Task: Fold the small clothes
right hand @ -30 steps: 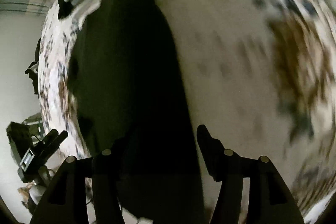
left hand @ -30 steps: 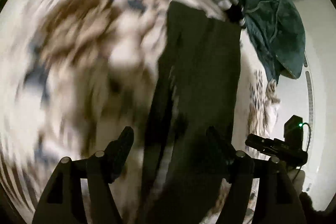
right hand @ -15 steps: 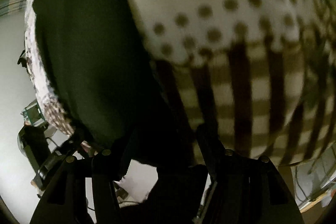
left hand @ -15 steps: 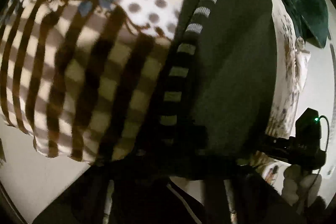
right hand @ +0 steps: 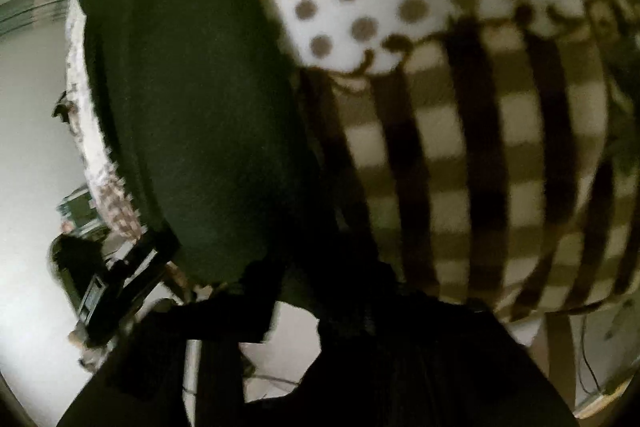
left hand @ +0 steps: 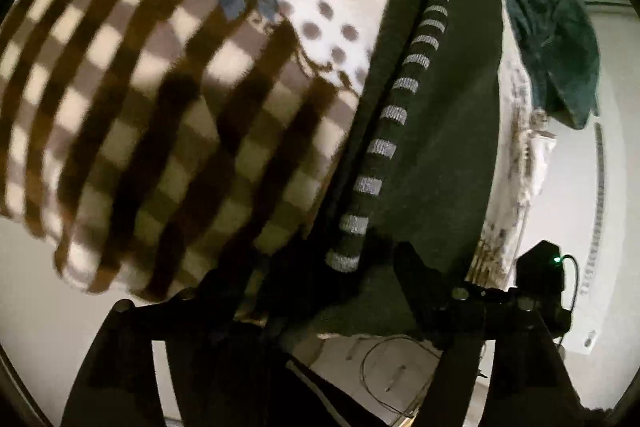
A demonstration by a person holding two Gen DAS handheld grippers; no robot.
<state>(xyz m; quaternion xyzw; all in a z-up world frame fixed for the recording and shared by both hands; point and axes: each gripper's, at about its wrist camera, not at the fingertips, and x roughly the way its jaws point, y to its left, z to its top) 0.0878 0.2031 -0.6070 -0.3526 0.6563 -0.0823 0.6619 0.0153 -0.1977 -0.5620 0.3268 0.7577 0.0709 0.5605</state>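
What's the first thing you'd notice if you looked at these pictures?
A long dark garment with a grey-striped edge lies down the middle of a blanket with big brown checks, dots and flowers. A teal cloth sits crumpled at the far right corner.

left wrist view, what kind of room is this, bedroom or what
Probably a bedroom or other home room: a soft surface under a patterned blanket with checks, dots and flowers, a dark garment laid out on it, a teal cloth beyond, and pale floor at the edges.
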